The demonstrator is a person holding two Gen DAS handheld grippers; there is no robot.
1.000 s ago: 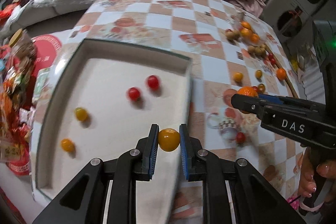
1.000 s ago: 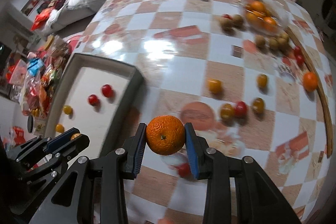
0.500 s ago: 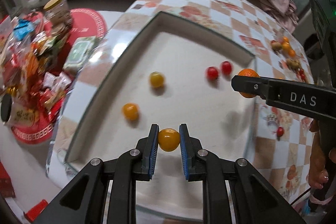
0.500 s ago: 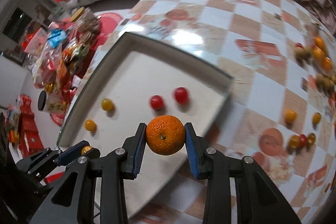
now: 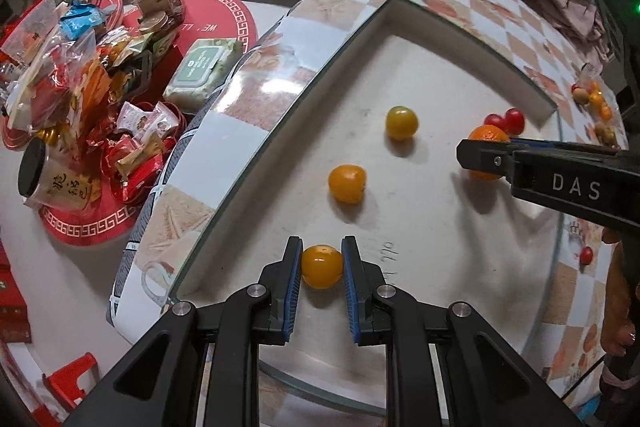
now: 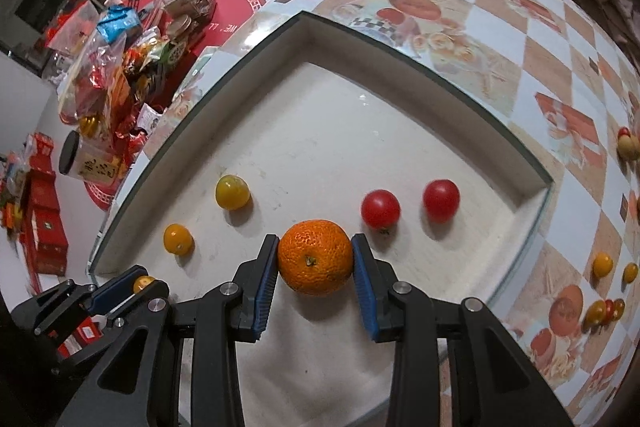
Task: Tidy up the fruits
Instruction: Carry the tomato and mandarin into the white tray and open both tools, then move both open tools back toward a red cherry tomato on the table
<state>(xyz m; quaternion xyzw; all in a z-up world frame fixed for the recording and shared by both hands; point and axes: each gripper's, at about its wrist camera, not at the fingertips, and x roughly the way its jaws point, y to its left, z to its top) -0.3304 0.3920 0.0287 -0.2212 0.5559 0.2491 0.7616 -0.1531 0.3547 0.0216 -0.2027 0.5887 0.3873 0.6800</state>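
The left gripper (image 5: 322,267) pinches a small orange tomato (image 5: 322,266) and the right gripper (image 6: 315,259) pinches a bumpy orange (image 6: 315,257), both over the white tray (image 6: 400,115), where two yellow and two red tomatoes lie farther back.

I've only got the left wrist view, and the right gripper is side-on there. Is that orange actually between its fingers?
Observer: Yes, the right gripper pinches the mandarin squarely, stem end facing its camera.
Operator: The red tomatoes overlap for me. Touching?
Observer: No, the two red tomatoes lie apart on the tray.
Operator: Anything loose beside the tray?
Observer: Several small fruits on the table right of it.
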